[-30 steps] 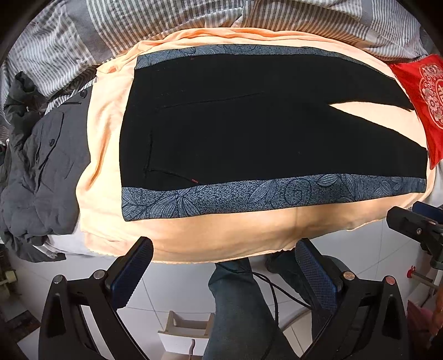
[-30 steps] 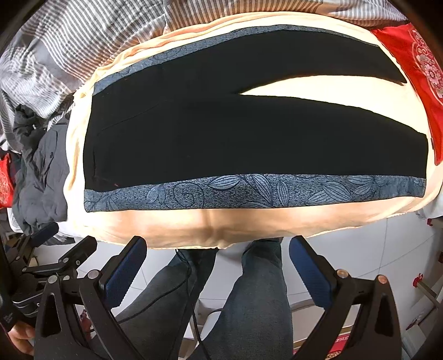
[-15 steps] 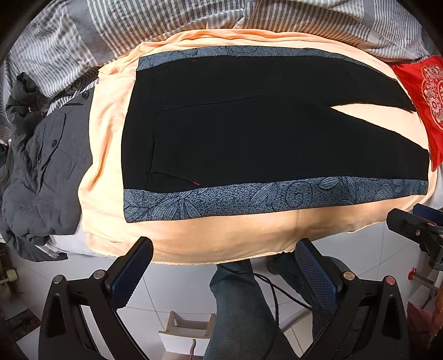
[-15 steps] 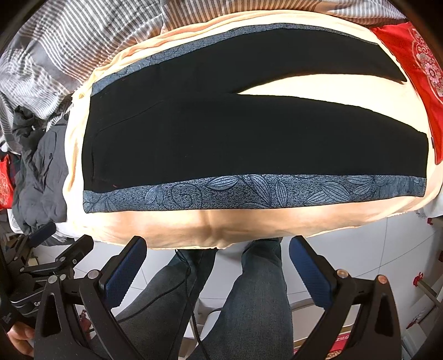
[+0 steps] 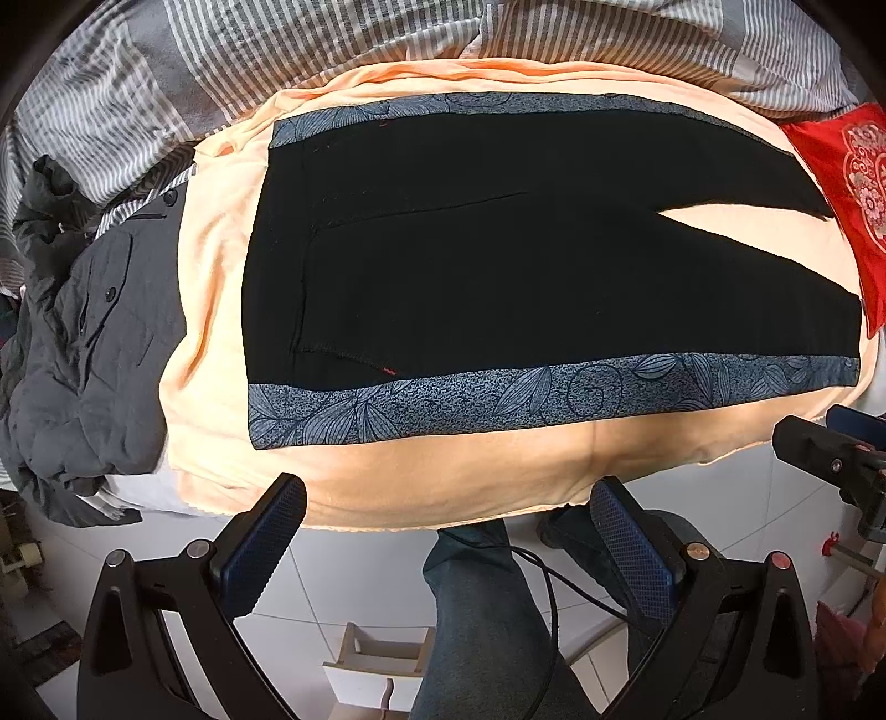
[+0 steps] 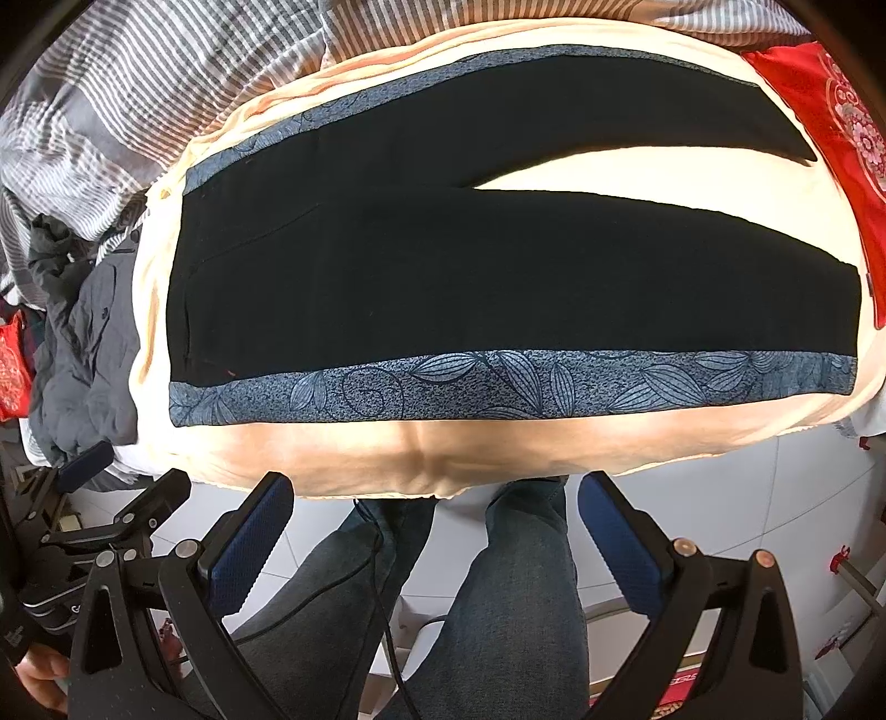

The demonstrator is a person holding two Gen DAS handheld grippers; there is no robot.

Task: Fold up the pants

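Pants (image 5: 526, 266): black with blue leaf-patterned side bands, spread flat on the peach sheet (image 5: 443, 471), waistband toward the grey jacket, legs splayed toward the red cushion.
Left gripper (image 5: 448, 498): jaws wide, empty, held off the sheet's near edge.
Right gripper (image 6: 434, 493): jaws wide, empty, also short of that edge.
Grey jacket (image 5: 83, 354): heaped beside the sheet.
Red cushion (image 6: 830, 122): at the sheet's opposite end.

The pants (image 5: 526, 266) lie flat on a sheet (image 5: 443, 471) over the bed, waist left, legs right. A jacket (image 5: 94, 343) lies left, a cushion (image 5: 853, 183) right, a blanket (image 5: 332, 50) behind.
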